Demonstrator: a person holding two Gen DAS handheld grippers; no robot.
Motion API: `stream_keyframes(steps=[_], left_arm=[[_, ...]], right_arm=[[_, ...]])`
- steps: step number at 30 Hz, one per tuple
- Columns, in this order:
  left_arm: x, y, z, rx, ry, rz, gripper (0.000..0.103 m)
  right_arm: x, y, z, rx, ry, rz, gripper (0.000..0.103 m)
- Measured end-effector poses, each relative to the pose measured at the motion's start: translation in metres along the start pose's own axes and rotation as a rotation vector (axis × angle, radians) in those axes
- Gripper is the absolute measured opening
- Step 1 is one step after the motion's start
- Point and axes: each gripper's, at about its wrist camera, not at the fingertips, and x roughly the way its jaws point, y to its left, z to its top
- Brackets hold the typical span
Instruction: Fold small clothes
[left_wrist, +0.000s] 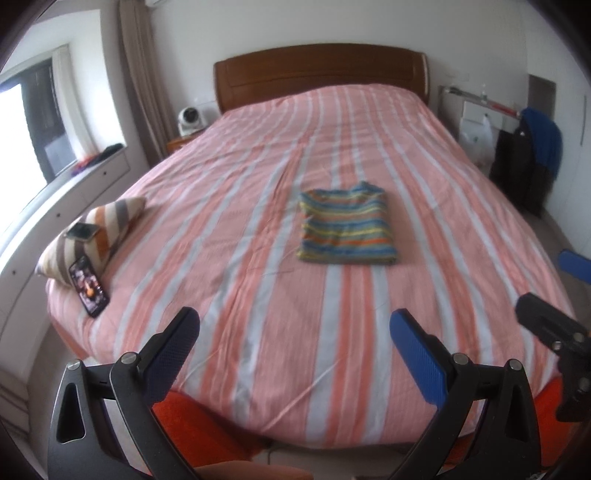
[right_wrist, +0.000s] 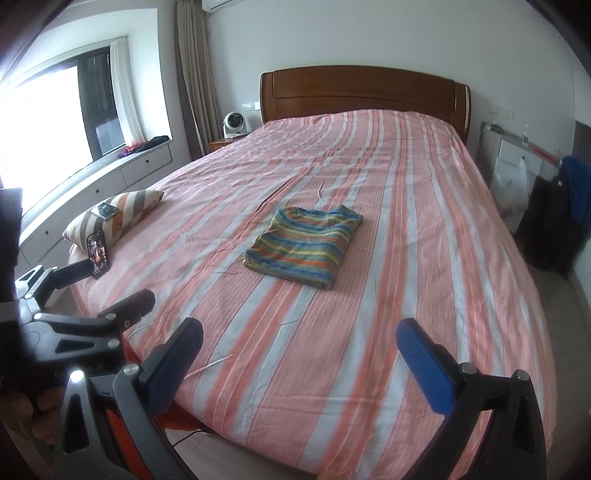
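A small striped garment (left_wrist: 347, 230), in blue, yellow, green and orange bands, lies folded in a flat rectangle in the middle of the bed (left_wrist: 258, 295). It also shows in the right wrist view (right_wrist: 304, 245). My left gripper (left_wrist: 295, 328) is open and empty, held over the foot of the bed, well short of the garment. My right gripper (right_wrist: 301, 338) is open and empty too, also back at the foot of the bed. The right gripper shows at the right edge of the left wrist view (left_wrist: 554, 295). The left gripper shows at the left of the right wrist view (right_wrist: 107, 288).
A striped pillow (left_wrist: 92, 232) lies at the bed's left edge with a phone (left_wrist: 83, 232) on it and another phone (left_wrist: 89, 287) leaning against it. A wooden headboard (left_wrist: 321, 74) stands at the far end. A chair with dark clothes (left_wrist: 532, 158) stands to the right.
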Motion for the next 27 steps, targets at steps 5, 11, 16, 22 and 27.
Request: stream_keyframes(steps=[5,11,16,22,27], left_arm=[[0.007,-0.002,-0.002,-0.001,0.028,-0.006,0.103],[0.008,-0.003,-0.002,-0.001,0.032,-0.008,0.103],[0.009,-0.001,-0.002,-0.008,0.033,-0.006,0.103],[0.012,0.000,-0.004,-0.020,0.048,-0.013,0.103],[0.012,0.002,-0.004,-0.026,0.050,-0.018,0.103]], right_arm=[[0.007,0.000,-0.004,-0.011,0.028,-0.016,0.103],[0.008,0.001,-0.001,-0.023,0.022,-0.034,0.103],[0.011,0.001,-0.004,-0.028,0.032,-0.043,0.103],[0.012,0.000,-0.005,-0.026,0.041,-0.049,0.103],[0.012,0.002,-0.005,-0.041,0.049,-0.014,0.103]])
